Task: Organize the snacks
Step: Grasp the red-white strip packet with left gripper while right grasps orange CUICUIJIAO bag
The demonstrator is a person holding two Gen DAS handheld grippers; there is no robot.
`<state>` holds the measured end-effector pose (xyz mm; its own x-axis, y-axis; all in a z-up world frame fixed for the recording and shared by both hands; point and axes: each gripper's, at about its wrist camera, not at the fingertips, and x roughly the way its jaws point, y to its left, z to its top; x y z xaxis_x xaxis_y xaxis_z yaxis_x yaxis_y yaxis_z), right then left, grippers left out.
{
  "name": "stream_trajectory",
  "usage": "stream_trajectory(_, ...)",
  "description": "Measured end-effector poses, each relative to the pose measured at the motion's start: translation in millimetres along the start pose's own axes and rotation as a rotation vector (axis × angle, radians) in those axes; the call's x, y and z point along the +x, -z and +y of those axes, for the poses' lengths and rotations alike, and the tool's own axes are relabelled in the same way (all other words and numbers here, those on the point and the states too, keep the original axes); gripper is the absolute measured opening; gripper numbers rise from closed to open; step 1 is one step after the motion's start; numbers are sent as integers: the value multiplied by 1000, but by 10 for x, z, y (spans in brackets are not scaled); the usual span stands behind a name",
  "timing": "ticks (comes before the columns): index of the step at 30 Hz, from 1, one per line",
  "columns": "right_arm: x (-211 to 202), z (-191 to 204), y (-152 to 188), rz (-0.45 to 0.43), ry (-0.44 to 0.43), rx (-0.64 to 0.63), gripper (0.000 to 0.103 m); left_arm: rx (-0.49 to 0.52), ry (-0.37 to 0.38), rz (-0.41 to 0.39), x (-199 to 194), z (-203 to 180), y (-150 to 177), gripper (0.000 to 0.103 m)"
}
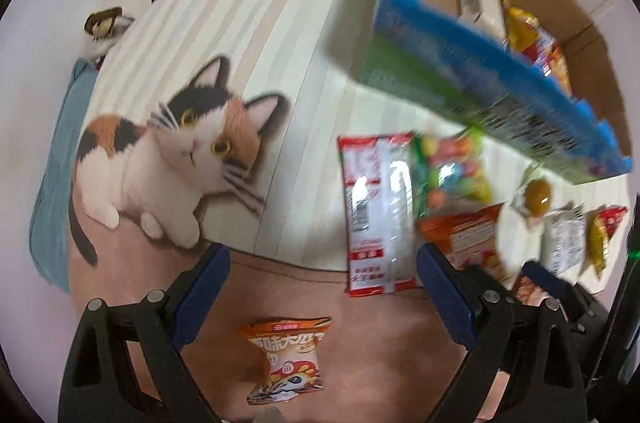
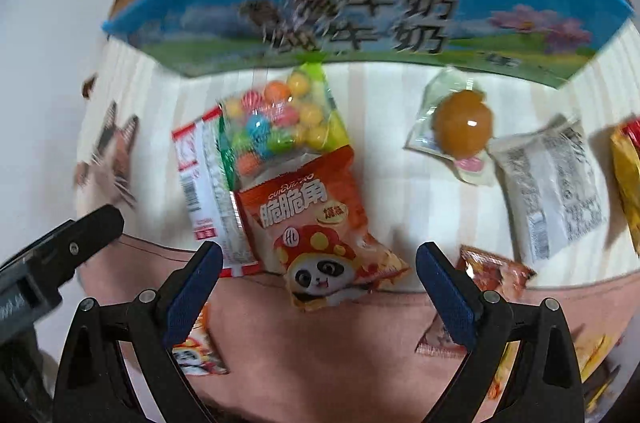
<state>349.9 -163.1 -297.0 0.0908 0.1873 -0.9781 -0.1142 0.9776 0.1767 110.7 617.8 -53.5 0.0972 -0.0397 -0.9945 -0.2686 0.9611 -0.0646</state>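
Cardboard box (image 2: 420, 19) at far edge of cat mat (image 1: 280, 43), few snacks already inside.
Loose packs lie on mat betw box & grippers.
R gripper (image 2: 318, 287) wide open, empty, over orange panda pack (image 2: 316, 223).
L gripper (image 1: 322, 289) wide open, empty, near small orange pack (image 1: 286, 359).
Tip: pinch panda pack mid-body, clear of candy bag (image 2: 276, 127) overlapping its top.
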Motion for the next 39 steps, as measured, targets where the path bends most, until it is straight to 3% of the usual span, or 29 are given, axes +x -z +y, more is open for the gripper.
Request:
stream_trajectory(2,124,22,-22,7,39,-22,99,3,-10,18,98,-30,26,95)
stream_trajectory(3,198,33,-25,22,55,-39,93,6,-15,25,139,-51,30,95)
stream_trajectory(4,282,33,-19,43,66,-48,79,11,-17,30,176,-77,25,95)
stream_trajectory(6,377,-6,7,66,61,-44,70,18,-23,47,264,-131,9,95)
stream_trajectory(7,367,-60,21,57,53,-25,60,23,-23,58,319,-161,-2,95)
stream_trajectory(14,222,-538,27,64,6,131,61,-4,10,163,794,-295,-111,95)
stream_trajectory(18,286,-619,9,90,-7,151,65,21,7,143,905,-345,-160,95)
stream_trajectory(21,354,-633,23,97,4,150,64,46,0,111,877,-369,-210,76)
stream_trajectory(23,362,-623,46,90,19,140,63,81,-14,100,839,-370,-178,53)
stream_trajectory(27,379,-512,138,102,8,129,61,117,-24,104,755,-331,42,53)
stream_trajectory(34,405,-518,602,166,-42,124,60,141,-18,158,728,-191,517,53)
stream_trajectory(39,488,-578,818,192,-56,129,61,146,-35,162,800,-150,620,53)
